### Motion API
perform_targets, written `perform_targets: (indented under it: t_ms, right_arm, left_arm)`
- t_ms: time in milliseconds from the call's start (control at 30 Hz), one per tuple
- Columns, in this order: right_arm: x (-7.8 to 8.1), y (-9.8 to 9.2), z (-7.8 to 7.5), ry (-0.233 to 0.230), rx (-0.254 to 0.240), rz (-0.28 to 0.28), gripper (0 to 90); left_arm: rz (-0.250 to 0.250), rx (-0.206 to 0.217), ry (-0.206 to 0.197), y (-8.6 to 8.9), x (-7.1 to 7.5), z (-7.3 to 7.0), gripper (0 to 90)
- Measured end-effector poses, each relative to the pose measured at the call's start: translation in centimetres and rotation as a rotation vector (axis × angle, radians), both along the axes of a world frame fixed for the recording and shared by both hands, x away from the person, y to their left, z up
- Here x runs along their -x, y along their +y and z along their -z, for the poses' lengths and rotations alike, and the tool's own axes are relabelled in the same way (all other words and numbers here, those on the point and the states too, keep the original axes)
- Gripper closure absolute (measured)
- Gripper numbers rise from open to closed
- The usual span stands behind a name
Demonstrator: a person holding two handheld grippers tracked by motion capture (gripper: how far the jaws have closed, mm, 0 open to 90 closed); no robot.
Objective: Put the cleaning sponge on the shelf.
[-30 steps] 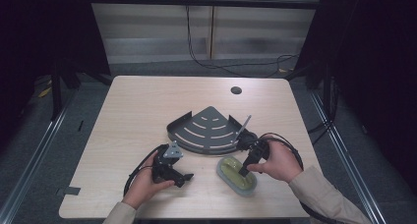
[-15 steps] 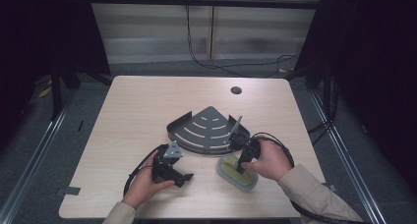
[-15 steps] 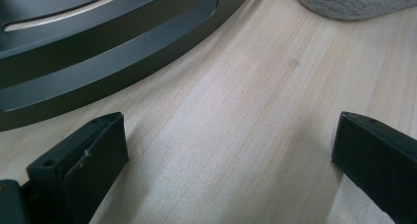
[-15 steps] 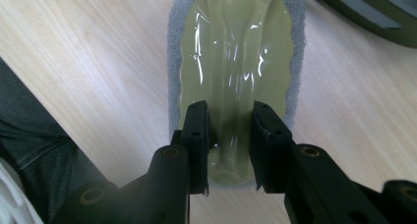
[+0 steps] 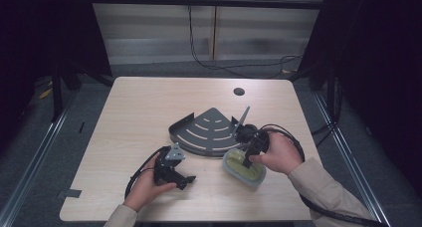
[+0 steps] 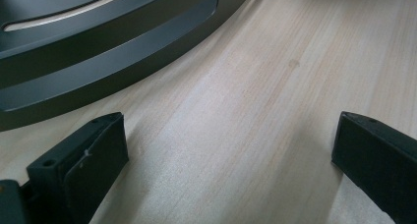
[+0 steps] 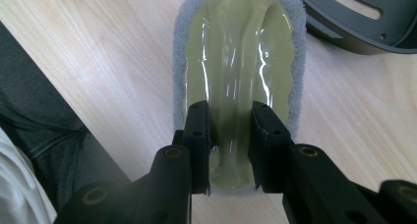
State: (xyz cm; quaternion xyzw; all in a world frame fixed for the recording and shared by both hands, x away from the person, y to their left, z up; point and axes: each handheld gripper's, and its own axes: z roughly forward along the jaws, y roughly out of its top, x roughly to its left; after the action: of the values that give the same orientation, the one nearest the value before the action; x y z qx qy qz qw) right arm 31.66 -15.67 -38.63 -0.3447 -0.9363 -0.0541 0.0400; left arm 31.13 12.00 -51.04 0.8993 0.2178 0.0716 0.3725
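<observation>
So the main thing here is an oval scrub pad (image 7: 236,81), grey fuzzy edge with a glossy olive-green plastic grip on top. It's lying flat on the table (image 5: 149,107), near the front edge on the person's right side, just beside the curved front of a dark grey fan-shaped metal tray (image 5: 206,132) with slots cut in it.

The right gripper (image 7: 230,150) is clamped down on the raised ridge of that green grip, one jaw on each side, at the end of the pad closest to the camera. In the high view the right gripper (image 5: 247,157) comes down onto the pad from above with the right hand (image 5: 276,155) wrapped round it, cable looping off behind.

The left gripper (image 5: 181,176) sits low over bare wood to the left of the pad, held by the left hand (image 5: 149,184). Its jaws are spread wide apart with nothing between them, just table, and the tray's rim (image 6: 98,81) shows up close ahead of them

There's a small dark round hole (image 5: 239,91) in the table toward the far right
</observation>
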Motion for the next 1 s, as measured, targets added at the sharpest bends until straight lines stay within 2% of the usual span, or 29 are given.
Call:
perform_targets:
  t_ms: [200,433,633,767,800,1000]
  right_arm:
    - [-0.4,-0.9,-1.2,0.016,-0.028,0.016,71.5]
    - [-1.0,-1.7,-2.3,0.027,-0.028,0.016,71.6]
    - [-1.9,-2.4,-3.1,0.017,-0.045,0.031,71.6]
    - [-2.4,-2.7,-3.6,0.021,-0.041,0.058,71.5]
    - [-2.6,-2.8,-3.6,0.01,-0.04,0.048,71.6]
    - [-3.5,-3.1,-3.8,0.012,-0.038,0.07,71.6]
  left_arm:
    - [0.0,0.0,0.0,0.0,0.0,0.0,0.0]
    - [0.0,-0.001,0.0,0.0,0.0,0.0,0.0]
    - [0.0,-0.001,0.0,0.0,0.0,0.0,0.0]
    - [0.0,-0.001,0.0,0.0,0.0,0.0,0.0]
    - [0.0,-0.001,0.0,0.0,0.0,0.0,0.0]
    - [0.0,-0.001,0.0,0.0,0.0,0.0,0.0]
